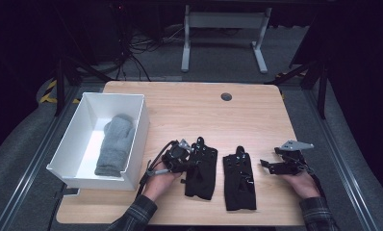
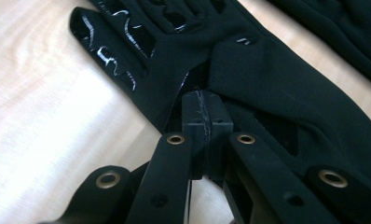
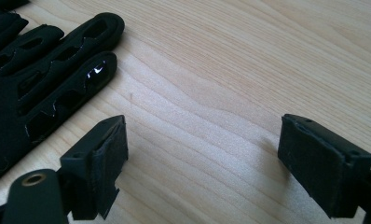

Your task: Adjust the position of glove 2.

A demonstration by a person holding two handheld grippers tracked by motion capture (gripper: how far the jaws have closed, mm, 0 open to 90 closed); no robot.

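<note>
One grey mitten (image 1: 115, 143) in white bin (image 1: 140, 126)

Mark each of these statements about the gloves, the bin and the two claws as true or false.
1. The left claw is shut on the left black glove. True.
2. The right claw grips the right black glove. False: it is open over bare table, beside that glove.
3. A grey mitten lies in the white bin. True.
4. The bin stands at the table's right edge. False: it stands at the left.
5. Both black gloves lie in the bin. False: they lie on the table.
</note>
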